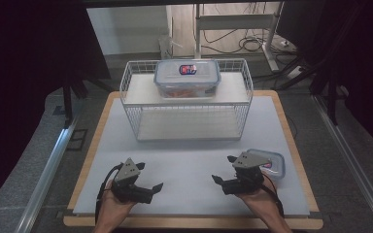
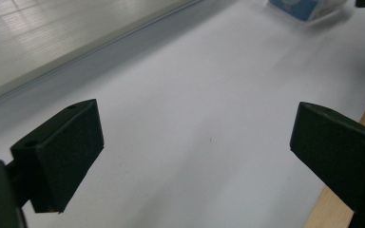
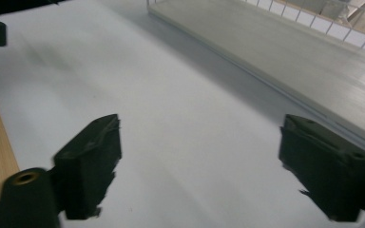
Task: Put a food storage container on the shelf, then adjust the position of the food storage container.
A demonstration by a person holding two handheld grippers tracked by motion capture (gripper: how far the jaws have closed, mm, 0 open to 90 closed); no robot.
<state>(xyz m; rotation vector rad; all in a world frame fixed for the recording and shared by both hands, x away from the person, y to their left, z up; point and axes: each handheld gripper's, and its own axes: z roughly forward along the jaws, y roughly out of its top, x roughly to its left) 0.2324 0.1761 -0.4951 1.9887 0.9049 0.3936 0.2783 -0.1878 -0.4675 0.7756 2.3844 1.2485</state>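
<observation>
The small clear plastic container with a blue-rimmed lid lies flat on the white table mat, just behind the right gripper and well in front of the white wire rack. On the rack's top shelf sits a larger clear lidded container. Right and left gripper both stand wide apart, gripping nothing, low over bare mat in front of the rack.

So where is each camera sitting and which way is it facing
High view: above the near edge, looking forward and down at the rack; forearms, left gripper, right gripper.
Left gripper view: on that gripper, facing the mat; open jaws.
Right gripper view: on that gripper, facing the rack; open jaws.
Shared: mat, rack.
</observation>
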